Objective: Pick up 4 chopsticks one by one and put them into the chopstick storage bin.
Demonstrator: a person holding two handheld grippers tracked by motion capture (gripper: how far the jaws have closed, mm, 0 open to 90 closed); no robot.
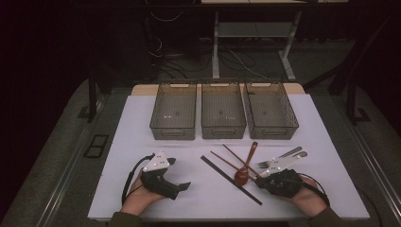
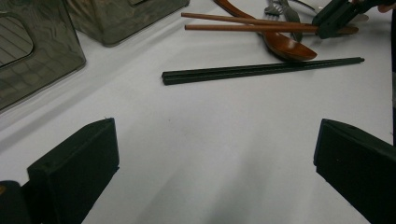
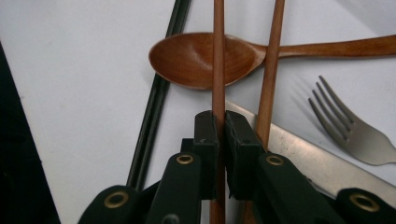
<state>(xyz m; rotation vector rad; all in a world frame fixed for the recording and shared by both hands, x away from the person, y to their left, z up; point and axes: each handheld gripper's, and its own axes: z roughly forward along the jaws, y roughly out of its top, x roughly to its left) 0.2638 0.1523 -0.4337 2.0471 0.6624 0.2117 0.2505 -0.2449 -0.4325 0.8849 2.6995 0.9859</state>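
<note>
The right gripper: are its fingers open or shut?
Shut. The right gripper has its fingers pressed against one brown chopstick; the second chopstick lies outside them.

Glossy brown wooden spoon (image 3: 201, 58) and chopsticks (image 3: 218, 56), dull metal fork (image 3: 350, 130), smoky translucent plastic bins (image 1: 223, 111), matt white tabletop (image 1: 198, 189).

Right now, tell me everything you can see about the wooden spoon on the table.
The wooden spoon looks like reddish-brown polished wood, with an oval bowl and a long slim handle. It lies flat on the white table, bowl facing up and toward the person, handle pointing at the bins. Two brown chopsticks lie across it. The right tool is shut on one chopstick. The bowl's edge sits against or over the black chopsticks.
</note>
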